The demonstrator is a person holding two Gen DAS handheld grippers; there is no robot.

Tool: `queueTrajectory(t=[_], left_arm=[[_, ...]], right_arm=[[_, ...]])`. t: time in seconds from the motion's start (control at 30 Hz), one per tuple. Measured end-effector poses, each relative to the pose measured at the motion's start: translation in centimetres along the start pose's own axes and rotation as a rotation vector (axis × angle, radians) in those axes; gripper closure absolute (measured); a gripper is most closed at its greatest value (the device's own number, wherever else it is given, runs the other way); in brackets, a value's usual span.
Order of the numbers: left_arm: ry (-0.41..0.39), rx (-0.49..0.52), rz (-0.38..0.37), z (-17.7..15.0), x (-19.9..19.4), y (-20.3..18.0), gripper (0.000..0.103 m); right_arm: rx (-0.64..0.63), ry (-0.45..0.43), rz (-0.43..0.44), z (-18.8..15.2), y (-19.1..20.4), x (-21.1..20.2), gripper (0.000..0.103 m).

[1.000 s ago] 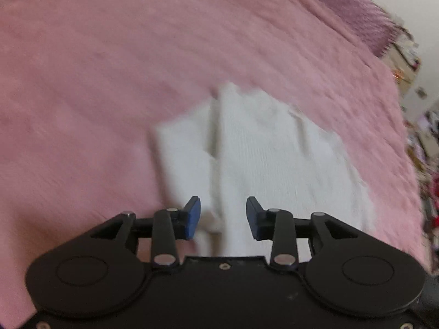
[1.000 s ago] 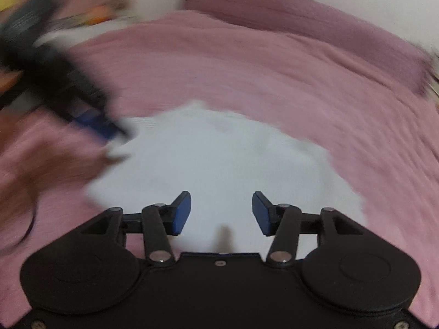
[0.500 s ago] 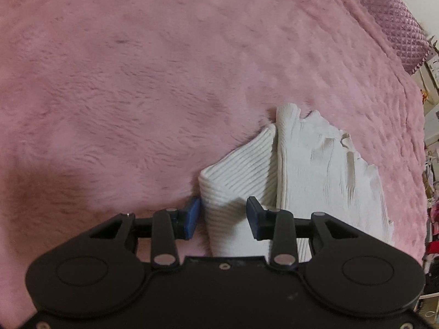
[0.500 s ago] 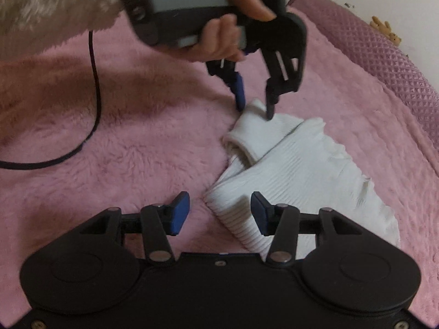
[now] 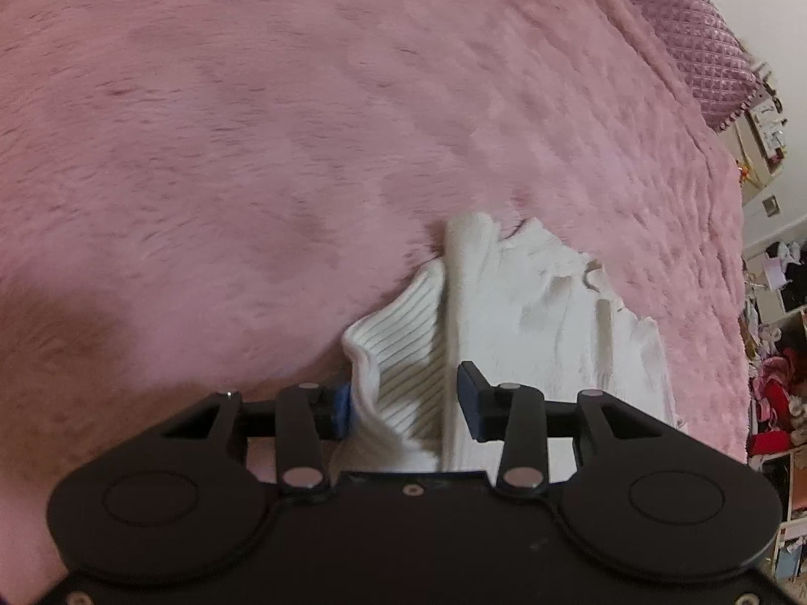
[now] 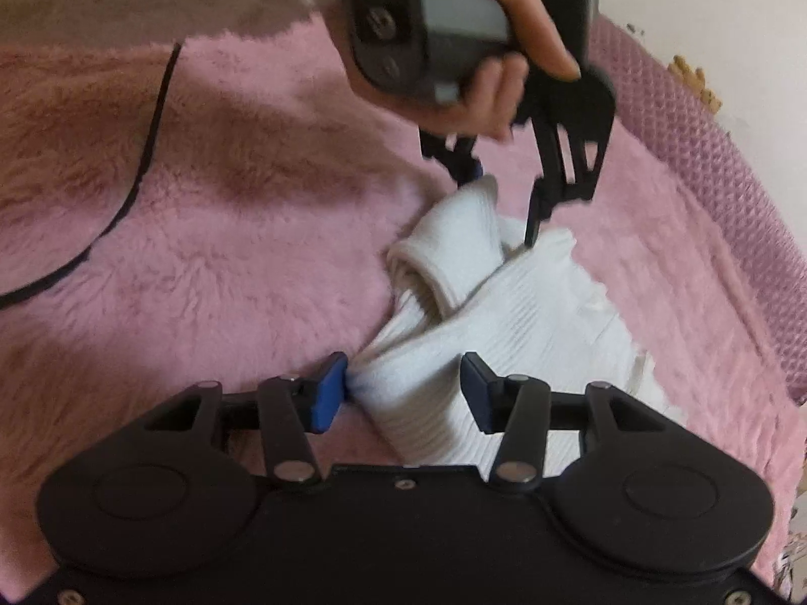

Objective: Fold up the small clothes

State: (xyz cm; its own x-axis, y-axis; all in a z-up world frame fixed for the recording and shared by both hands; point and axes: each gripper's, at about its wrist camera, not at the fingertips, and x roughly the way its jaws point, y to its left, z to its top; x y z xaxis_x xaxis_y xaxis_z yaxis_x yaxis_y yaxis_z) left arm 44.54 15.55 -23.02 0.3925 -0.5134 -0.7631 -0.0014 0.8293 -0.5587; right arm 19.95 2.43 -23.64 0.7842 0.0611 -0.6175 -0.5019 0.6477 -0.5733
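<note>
A small white ribbed knit garment (image 5: 529,312) lies crumpled on a pink fluffy blanket (image 5: 252,151). In the left wrist view my left gripper (image 5: 406,401) straddles a folded ribbed sleeve; its jaws are opening, with cloth between them and one blue pad half hidden behind the cuff. The right wrist view shows the garment (image 6: 529,312) with my right gripper (image 6: 403,393) at its near corner. Those jaws are closing: the left pad touches the cloth edge, the right pad stands off. Farther back, a hand (image 6: 494,75) holds the left gripper (image 6: 504,206) over the sleeve end.
A purple quilted cover (image 5: 696,35) borders the blanket at the far side and shows as a quilted cover (image 6: 731,176) on the right. A black cable (image 6: 136,171) trails across the blanket at left. Cluttered shelves (image 5: 776,378) stand beyond the bed's right edge.
Both grippers came down onto the garment. The left moved to the sleeve, which now sits between its fingers. The right rolled and settled at the near corner, its jaws slightly narrower.
</note>
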Motion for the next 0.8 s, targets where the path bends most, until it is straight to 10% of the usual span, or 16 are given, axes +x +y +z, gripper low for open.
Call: queueTrajectory(t=[0.17,0.47,0.8], left_arm=[[0.012,0.006,0.000,1.3,1.5,-0.6,0.061],[0.044,-0.062,-0.156,2.1,2.6,0.9,0.063],[0.077,-0.076,-0.145,2.2,2.4,1.5,0.080]], right_arm=[[-0.001,0.020,0.014,0.1,0.5,-0.1,0.076],[0.052,0.005,0.029,0.0,0.0,-0.5,0.083],[0.109,-0.015,0.035,-0.1,-1.3,-0.5,0.088]])
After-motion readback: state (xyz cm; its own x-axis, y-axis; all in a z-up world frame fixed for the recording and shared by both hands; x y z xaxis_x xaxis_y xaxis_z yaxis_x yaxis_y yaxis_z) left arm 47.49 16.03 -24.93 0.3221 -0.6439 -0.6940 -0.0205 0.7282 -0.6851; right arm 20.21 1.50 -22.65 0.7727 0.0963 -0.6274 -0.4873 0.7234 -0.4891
